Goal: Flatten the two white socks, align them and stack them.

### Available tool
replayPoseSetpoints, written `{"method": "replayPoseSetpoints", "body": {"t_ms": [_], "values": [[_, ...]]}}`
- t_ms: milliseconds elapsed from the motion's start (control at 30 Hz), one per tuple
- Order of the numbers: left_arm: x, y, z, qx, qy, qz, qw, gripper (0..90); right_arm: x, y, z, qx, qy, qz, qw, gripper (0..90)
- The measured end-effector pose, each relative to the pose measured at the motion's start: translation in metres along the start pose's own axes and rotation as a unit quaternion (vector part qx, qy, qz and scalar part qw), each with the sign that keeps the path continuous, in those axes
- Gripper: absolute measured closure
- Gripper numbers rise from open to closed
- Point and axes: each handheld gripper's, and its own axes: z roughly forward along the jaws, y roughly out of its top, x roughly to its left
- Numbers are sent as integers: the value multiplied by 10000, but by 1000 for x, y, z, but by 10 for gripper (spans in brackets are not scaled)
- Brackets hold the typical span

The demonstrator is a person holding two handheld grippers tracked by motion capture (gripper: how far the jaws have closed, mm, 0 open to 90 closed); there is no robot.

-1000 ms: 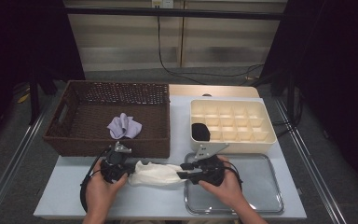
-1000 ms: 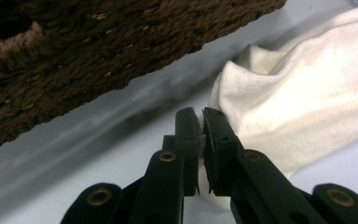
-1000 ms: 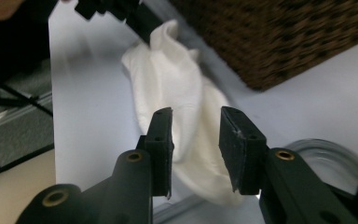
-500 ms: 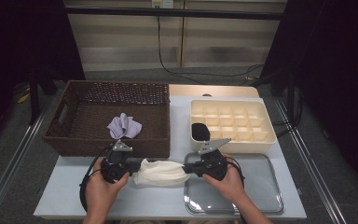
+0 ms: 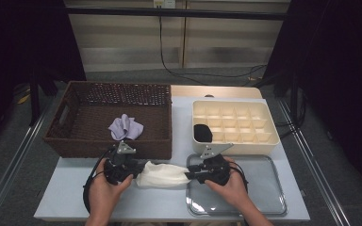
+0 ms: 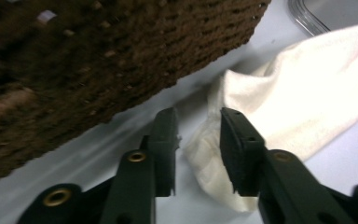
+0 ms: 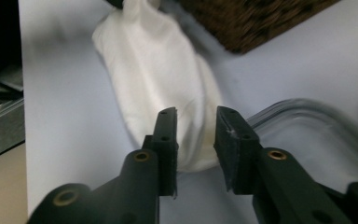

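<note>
On the pale table (image 5: 75, 197), in front of the brown wicker basket (image 5: 75, 141), a white cloth (image 5: 162, 175) lies bunched between both hands. The left gripper (image 5: 131, 170) and right gripper (image 5: 192, 174) point inward at its two ends, forearms low; each has just been opening, jaws parted, cloth end between them unpinched.

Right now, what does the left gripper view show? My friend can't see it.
The left gripper points at one end of a crumpled white cloth lying on the pale table; its black jaws stand apart, having just opened. A brown wicker basket rises behind on the left.
</note>
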Motion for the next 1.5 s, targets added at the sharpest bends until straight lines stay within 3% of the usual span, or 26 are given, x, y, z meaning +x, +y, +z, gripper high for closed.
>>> {"method": "replayPoseSetpoints", "body": {"t_ms": [67,200,400,567,733,1067,1267,1400,1500], "values": [[2,-1,-4,-48,-6,-28,10000,639,1,4,-7,-150,-159,-139,9997,694],[3,-2,-9,-126,-45,-102,9999,578,10,12,-11,-275,-206,-519,9981,843],[3,-9,-8,-1,-246,-113,9996,563,20,13,11,-75,-8,-837,9965,900],[4,-14,2,29,-153,-41,9999,606,15,2,28,308,-55,-808,9962,900],[5,-13,16,-37,-206,5,9998,640,16,-4,28,359,29,-767,9964,900],[6,-13,24,-37,-426,-71,9991,681,17,-7,27,286,-15,-722,9970,900],[7,-11,9,-104,-457,-168,9988,603,18,-8,27,283,-28,-702,9971,900],[5,-13,6,-118,-415,-187,9989,558,17,-8,27,264,-29,-713,9971,900],[1,-13,4,-127,-494,-189,9985,525,17,-8,27,259,-24,-687,9973,900]]}}
